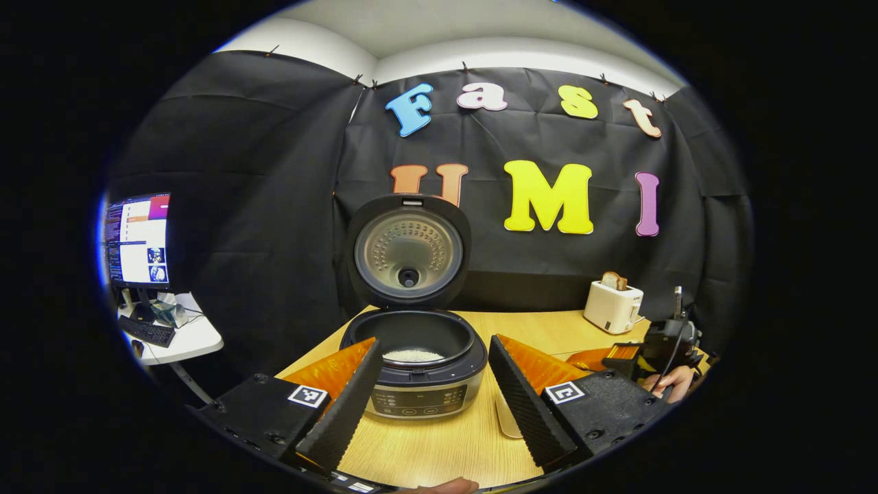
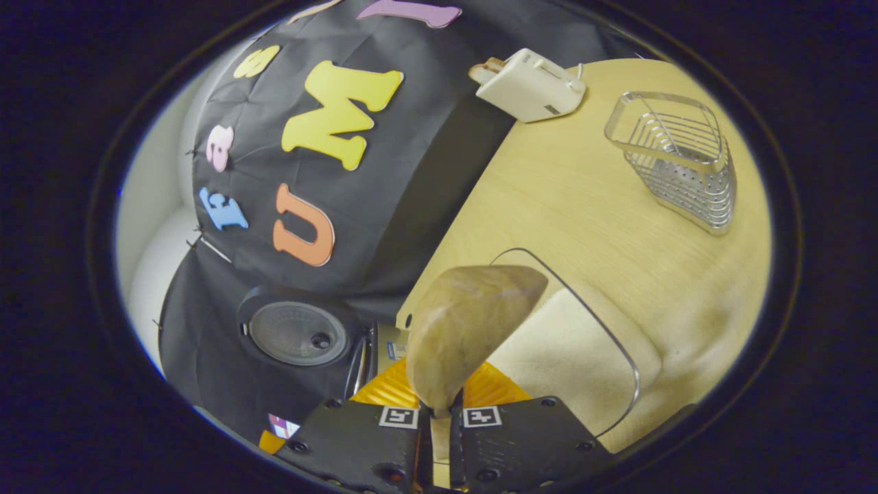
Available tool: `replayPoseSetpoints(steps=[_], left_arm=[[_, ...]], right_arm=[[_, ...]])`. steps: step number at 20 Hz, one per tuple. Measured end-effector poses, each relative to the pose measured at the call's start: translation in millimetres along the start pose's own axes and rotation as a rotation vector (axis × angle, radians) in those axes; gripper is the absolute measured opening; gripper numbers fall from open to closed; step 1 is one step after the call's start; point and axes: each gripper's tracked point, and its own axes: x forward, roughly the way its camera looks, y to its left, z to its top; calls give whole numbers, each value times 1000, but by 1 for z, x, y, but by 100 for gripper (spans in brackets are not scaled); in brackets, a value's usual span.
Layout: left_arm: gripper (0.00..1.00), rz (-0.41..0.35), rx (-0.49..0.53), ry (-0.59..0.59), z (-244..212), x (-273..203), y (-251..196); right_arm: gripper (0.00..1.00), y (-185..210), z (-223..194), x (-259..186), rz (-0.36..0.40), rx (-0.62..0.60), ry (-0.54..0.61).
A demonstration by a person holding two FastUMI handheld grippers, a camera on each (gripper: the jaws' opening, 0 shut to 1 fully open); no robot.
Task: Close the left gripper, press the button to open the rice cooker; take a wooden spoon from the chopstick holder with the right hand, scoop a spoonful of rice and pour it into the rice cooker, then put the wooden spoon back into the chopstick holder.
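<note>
Your left gripper [image 1: 432, 384] has its fingers wide apart, holding nothing, and it points at the rice cooker [image 1: 417, 370]. The cooker sits near the middle of the table [image 1: 439, 446], toward the back edge. Its lid [image 1: 409, 250] stands straight up, so the cooker is open. There is already some white rice [image 1: 413, 355] in the pot.

Your right gripper [image 2: 439, 412] is squeezed tight on the handle of the wooden spoon [image 2: 466, 329]. The spoon's bowl is up in front of the camera, over the clear dish of rice [image 2: 569, 350] that lies on the table in front of the cooker. You see the round back of the spoon, so you cannot tell if there is rice in it. The chopstick holder [image 2: 679, 161] is a wire basket near the right edge of the table, by the toaster [image 2: 528, 82] at the back. It looks empty.

I think you are in the scooping part. This could be the dip into the dish, or the time after a pour. So hold the spoon tight and level. When the rice is in the pot, the spoon goes back in the wire basket.
</note>
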Motion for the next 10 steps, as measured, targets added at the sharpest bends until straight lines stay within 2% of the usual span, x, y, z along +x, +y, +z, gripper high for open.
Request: replayPoseSetpoints(steps=[5, 6, 7, 10], left_arm=[[99, 1, 6, -4, 1, -1, -2], [96, 2, 8, -6, 2, -1, -3], [99, 2, 9, -8, 2, -1, -3], [99, 0, 12, -3, 1, -1, -5]], right_arm=[[9, -6, 23, -12, 64, 195, 10], [9, -6, 26, -13, 77, 239, 22], [9, -5, 28, -13, 91, 278, 50], [9, 4, 30, -18, 147, 408, 114]])
